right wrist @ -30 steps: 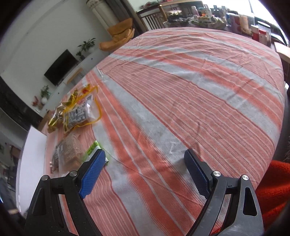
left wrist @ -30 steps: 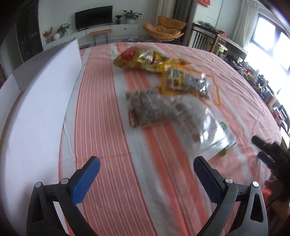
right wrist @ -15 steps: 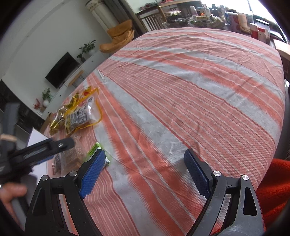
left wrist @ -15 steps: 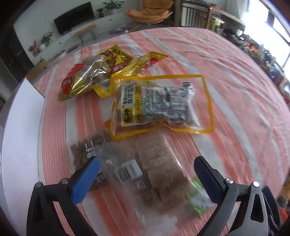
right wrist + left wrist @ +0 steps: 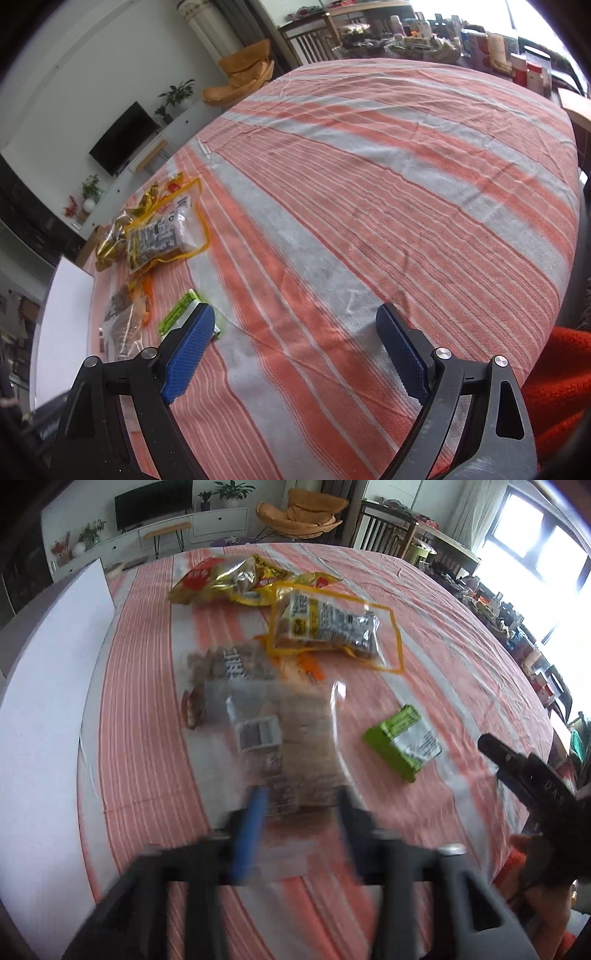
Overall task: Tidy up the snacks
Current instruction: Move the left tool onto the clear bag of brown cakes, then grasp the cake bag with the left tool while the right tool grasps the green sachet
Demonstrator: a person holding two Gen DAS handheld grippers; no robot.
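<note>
Several snack packs lie on the striped tablecloth (image 5: 424,635). A clear bag of brown biscuits (image 5: 291,746) lies nearest the left gripper (image 5: 301,812), whose blurred fingers are narrowed around its near end. Beyond lie a clear bag of small brown snacks (image 5: 225,664), a yellow-edged pack (image 5: 332,627) and gold-yellow bags (image 5: 229,581). A small green pack (image 5: 404,742) lies to the right. The right gripper (image 5: 295,354) is open and empty over the cloth, with the green pack (image 5: 177,314) by its left finger; it also shows in the left wrist view (image 5: 532,779).
A white board (image 5: 48,686) runs along the table's left edge. The table's right side (image 5: 406,166) is bare striped cloth. Chairs and a cluttered sideboard (image 5: 491,602) stand beyond the far right edge. Red fabric (image 5: 554,376) lies at the near right.
The left gripper has come down toward the clear biscuit bag and its fingers have closed inward around the bag's near end. The right gripper has stayed in place, open.
</note>
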